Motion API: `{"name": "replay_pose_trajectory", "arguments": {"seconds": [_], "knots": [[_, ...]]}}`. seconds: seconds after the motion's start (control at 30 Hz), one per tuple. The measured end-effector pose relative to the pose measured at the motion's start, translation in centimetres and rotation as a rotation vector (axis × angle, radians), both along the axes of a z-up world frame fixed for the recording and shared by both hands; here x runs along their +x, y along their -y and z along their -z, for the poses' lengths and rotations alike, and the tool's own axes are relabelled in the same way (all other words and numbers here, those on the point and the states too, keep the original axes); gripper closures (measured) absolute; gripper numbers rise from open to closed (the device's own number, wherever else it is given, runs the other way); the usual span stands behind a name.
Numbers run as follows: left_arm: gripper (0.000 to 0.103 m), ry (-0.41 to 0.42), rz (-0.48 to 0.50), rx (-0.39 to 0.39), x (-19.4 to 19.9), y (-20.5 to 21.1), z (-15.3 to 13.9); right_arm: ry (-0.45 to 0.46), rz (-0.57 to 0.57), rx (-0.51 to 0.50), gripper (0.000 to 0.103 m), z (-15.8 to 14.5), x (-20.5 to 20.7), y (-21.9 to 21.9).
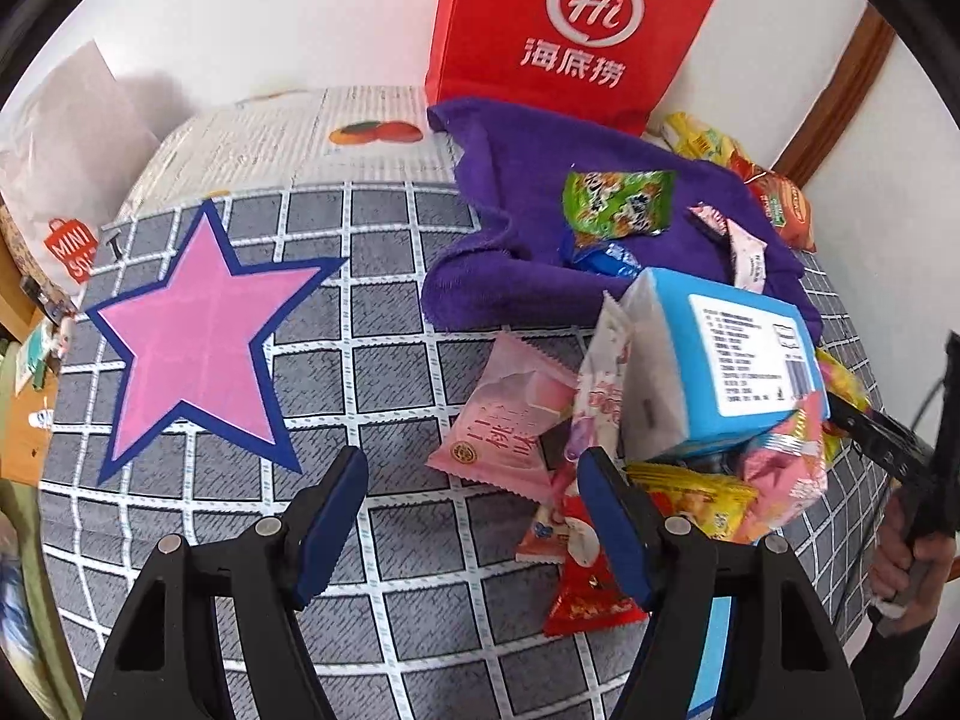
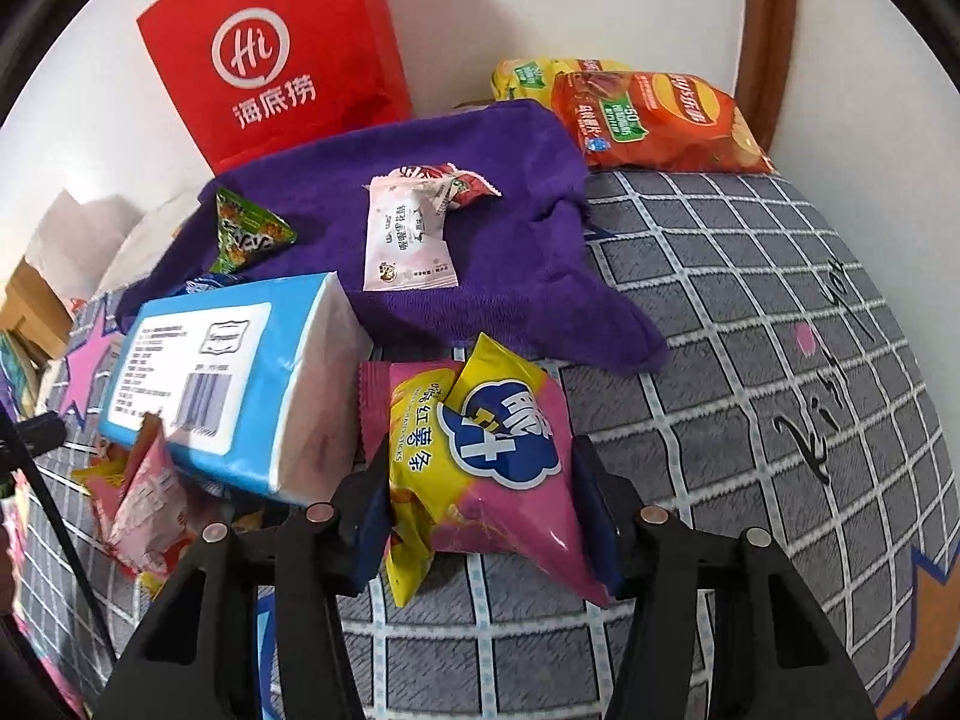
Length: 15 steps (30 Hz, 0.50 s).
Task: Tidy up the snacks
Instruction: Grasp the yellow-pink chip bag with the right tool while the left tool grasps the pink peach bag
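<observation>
My right gripper (image 2: 483,468) is shut on a pink and yellow sweet potato stick bag (image 2: 480,450), held just over the grid cloth. My left gripper (image 1: 474,480) is open and empty above the grid cloth, left of a snack pile: a pink wrapped cake (image 1: 510,420), a red packet (image 1: 585,588), a yellow packet (image 1: 696,498). A blue tissue pack (image 1: 732,354) lies tilted on the pile; it also shows in the right wrist view (image 2: 228,372). A purple towel (image 2: 480,276) carries a white pink sachet (image 2: 402,234) and a green triangular packet (image 2: 246,234).
A red paper bag (image 2: 270,54) stands against the wall behind the towel. Orange and yellow chip bags (image 2: 654,120) lie at the back right. A pink star (image 1: 198,324) is printed on the grid cloth (image 1: 390,360). A white Miniso bag (image 1: 66,180) stands at the far left.
</observation>
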<state>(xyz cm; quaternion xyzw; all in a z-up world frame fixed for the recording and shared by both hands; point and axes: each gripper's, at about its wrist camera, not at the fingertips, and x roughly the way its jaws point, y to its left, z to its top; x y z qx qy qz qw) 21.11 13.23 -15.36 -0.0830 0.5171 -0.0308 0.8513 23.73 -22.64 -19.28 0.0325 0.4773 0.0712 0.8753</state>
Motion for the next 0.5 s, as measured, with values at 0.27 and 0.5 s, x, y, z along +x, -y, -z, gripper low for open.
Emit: {"name": "replay_pose_trajectory", "arguments": {"seconds": [0.27,0.5], "knots": [[0.034,-0.034,0.029,0.021,2.3,0.5,2.2,-0.005,0.038,0.024,0.049,-0.7,-2.4,0.8],[0.039,-0.023,0.05,0.058,2.8,1.6,3.4,-0.021,0.072,0.034,0.049,-0.7,-3.7,1.0]]}}
